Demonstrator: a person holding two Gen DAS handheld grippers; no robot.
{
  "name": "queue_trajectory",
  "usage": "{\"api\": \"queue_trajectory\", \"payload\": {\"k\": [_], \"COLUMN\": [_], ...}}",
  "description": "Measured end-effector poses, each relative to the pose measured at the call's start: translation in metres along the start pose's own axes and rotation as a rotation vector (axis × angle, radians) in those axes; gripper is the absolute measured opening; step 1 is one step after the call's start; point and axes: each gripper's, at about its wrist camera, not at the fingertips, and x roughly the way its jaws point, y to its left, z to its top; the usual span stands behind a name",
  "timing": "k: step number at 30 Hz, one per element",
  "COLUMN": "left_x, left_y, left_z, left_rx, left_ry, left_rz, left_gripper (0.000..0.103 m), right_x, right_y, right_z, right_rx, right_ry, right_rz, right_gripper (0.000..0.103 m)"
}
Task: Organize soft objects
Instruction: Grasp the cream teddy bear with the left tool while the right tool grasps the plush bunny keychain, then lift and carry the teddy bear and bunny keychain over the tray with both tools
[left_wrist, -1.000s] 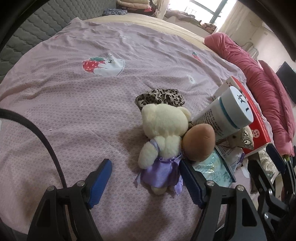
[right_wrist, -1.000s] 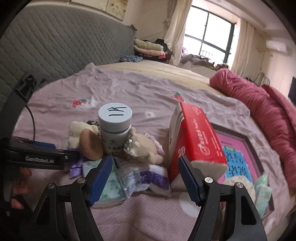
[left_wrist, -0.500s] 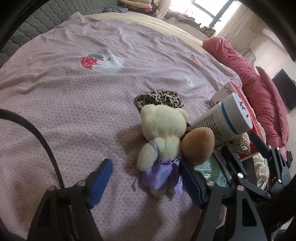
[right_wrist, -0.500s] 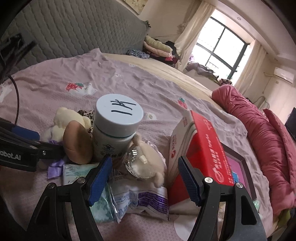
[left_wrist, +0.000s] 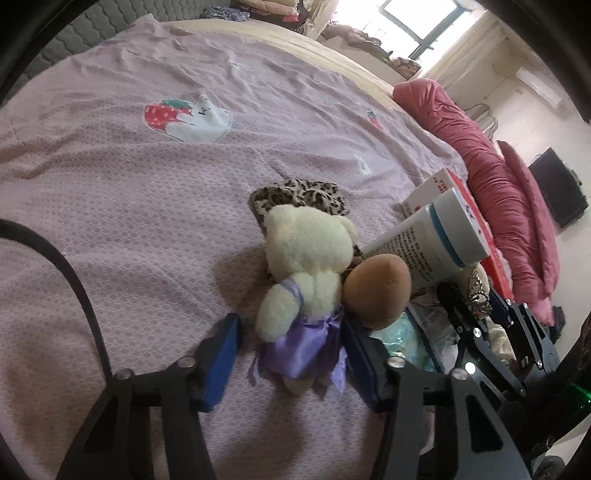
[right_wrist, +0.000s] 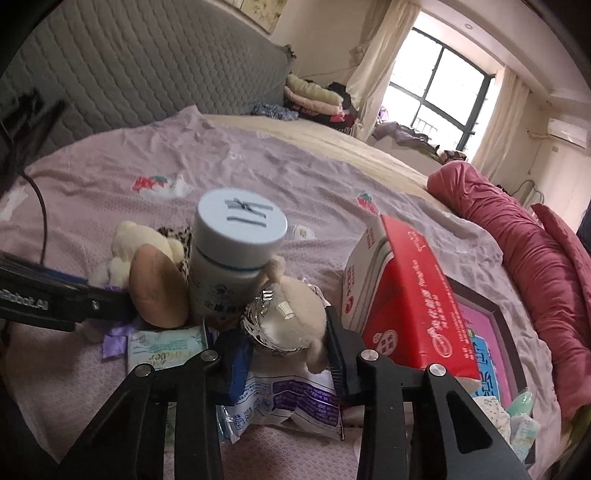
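On the bed (left_wrist: 110, 206), the left gripper (left_wrist: 288, 354) was closing around the cream bear (left_wrist: 306, 266), its pads not yet pressing. The right gripper (right_wrist: 288, 347) pinched a beige plush (right_wrist: 291, 314) beside the jar (right_wrist: 236, 254).

Bear (left_wrist: 306, 258) left of jar (left_wrist: 428, 243), box (right_wrist: 406, 295) right

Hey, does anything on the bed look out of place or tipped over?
Yes. The white bottle with the pale blue lid leans tilted against the plush toys instead of standing upright, and the red tissue box sits askew, propped on the picture frame.
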Motion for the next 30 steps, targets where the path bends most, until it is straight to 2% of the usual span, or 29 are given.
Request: {"api": "queue_trajectory", "payload": {"k": [2, 9, 13, 22, 30], "left_x": [0.001, 0.002, -0.001, -0.013, -0.031], "left_y": [0.001, 0.002, -0.002, -0.008, -0.003], "left_z": [0.0, 0.001, 0.0, -0.006, -0.013], "left_rx": [-0.01, -0.025, -0.012, 0.027, -0.004], "left_ry": [0.007, 0.013, 0.007, 0.0, -0.026], "left_rz": [-0.027, -0.069, -0.066, -0.033, -0.024], "left_gripper": [0.043, 0.036, 0.031, 0.027, 0.026], "right_x": [-0.006, -0.026, -0.039, -0.052, -0.066], "right_y": [-0.002, -0.013, -0.016, -0.024, -0.025], "right_z": [0.001, 0.0, -0.003, -0.008, -0.012], "right_rx": [0.016, 0.094, 0.118, 0.183, 0.191], "right_ry": [-0.013, -0.026, -0.031, -0.017, -0.025], "right_rz": [0.009, 0.05, 0.063, 0.101, 0.116], "right_gripper": [0.037, 0.036, 0.036, 0.036, 0.036]}}
